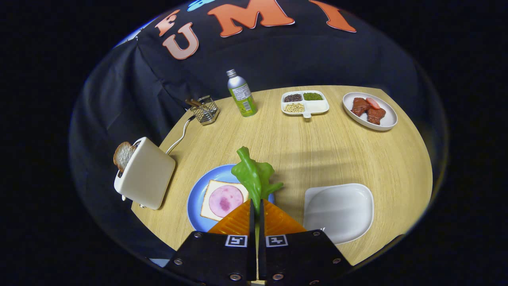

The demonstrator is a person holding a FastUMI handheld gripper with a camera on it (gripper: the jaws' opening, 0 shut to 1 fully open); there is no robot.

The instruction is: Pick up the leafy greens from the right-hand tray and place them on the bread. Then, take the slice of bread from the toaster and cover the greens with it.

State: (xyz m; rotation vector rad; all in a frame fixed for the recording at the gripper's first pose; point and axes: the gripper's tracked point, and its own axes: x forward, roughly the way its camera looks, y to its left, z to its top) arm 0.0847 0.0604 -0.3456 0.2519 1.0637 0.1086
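Note:
My gripper (256, 208) is shut on the leafy greens (253, 174), which stick up ahead of the fingertips. They hang over the right edge of a blue plate (195, 198). On that plate lies a bread slice (212, 206) topped with a round of pink ham (225, 200). To the left stands a cream toaster (147, 178) with a toasted bread slice (123, 155) poking out of its slot. To the right of the fingers sits the white tray (339, 210), bare.
At the table's far side stand a metal bottle (242, 94), a wire basket (206, 110), a divided dish of grains (304, 102) and a white plate of meat (370, 110). The toaster's cord (179, 137) runs back toward the basket.

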